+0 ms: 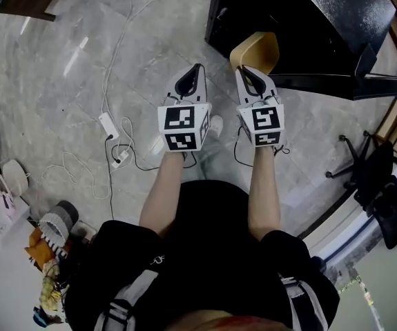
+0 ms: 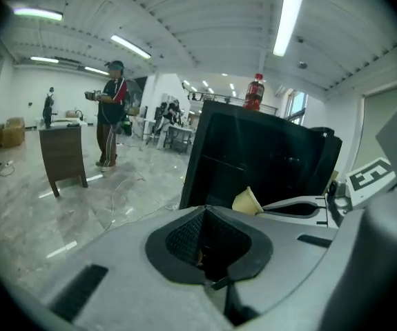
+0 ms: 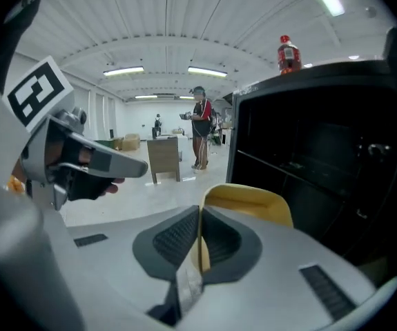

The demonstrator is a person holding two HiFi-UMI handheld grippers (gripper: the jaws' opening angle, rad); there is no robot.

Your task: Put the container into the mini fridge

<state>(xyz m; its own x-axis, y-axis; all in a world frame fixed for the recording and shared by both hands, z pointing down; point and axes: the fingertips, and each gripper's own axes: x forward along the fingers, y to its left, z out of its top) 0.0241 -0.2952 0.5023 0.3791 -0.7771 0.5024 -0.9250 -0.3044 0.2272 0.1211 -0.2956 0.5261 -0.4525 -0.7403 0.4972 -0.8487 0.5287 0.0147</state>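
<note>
Right gripper (image 3: pixel 199 212): jaws closed on the thin wall of a yellow container (image 3: pixel 248 203), rim sticking up past the tips. Left gripper (image 2: pixel 204 211): jaws shut together, nothing between them.

Container sits off the floor in the right gripper's pinch, just in front of the black mini fridge (image 3: pixel 322 164), not inside it. In the head view it overlaps the fridge's front lower edge. Fridge front is dark and open toward the grippers; its door (image 1: pixel 343 81) stands swung out to the right. Nothing lies between the container and the opening.

The two grippers are side by side, near each other but apart, left one slightly farther back from the fridge.

Around:
- red bottle (image 3: pixel 288 54) upright on top of the fridge
- white cables and a power strip (image 1: pixel 108 125) on the grey tiled floor, left of the grippers
- black office chair (image 1: pixel 371 171) at right
- wooden desk (image 2: pixel 63 154) and a standing person (image 2: pixel 112 112) well behind, far from the fridge
</note>
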